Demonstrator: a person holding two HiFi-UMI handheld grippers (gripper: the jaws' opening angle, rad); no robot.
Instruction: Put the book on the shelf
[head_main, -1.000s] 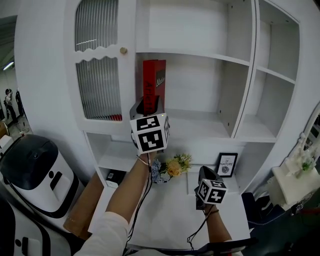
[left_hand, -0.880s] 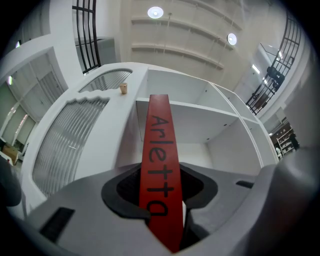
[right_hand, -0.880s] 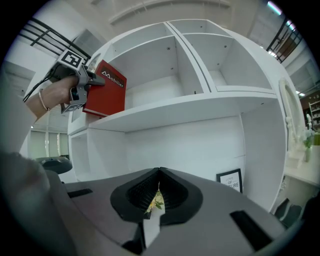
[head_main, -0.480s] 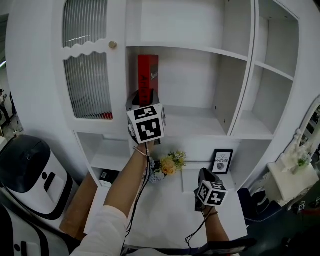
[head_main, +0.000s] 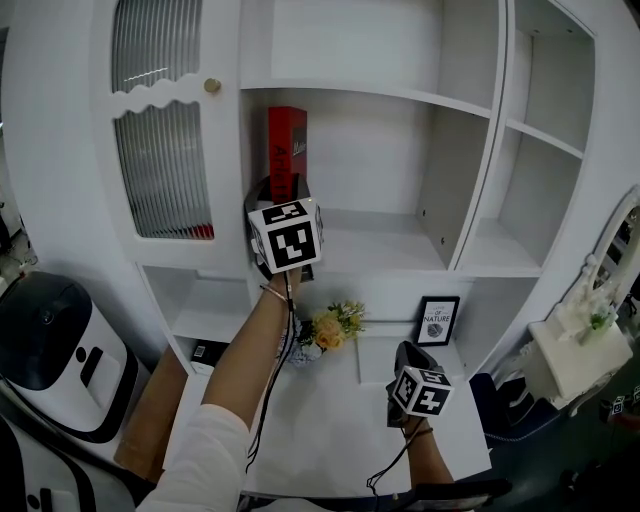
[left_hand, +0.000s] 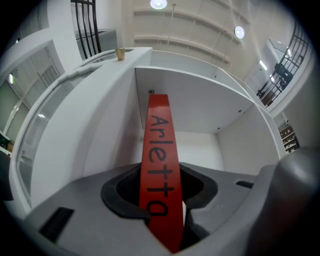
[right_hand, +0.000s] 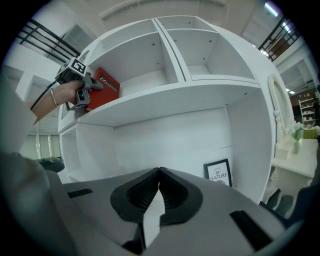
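The left gripper (head_main: 283, 192) pinches the book (head_main: 286, 145) by its lower spine, with the jaws held apart only by the spine's width. The book's long axis stands upright, running to 12 o'clock from the jaws. It is inside the shelf (head_main: 395, 248) bay, just beside the bay's left wall at 9 o'clock. The gripper hides whether the book's foot touches the board, and I judge the release depends on that. The right gripper (head_main: 412, 352), at 5 o'clock and well apart, is pressed together on nothing, low over the desk (head_main: 330, 425).
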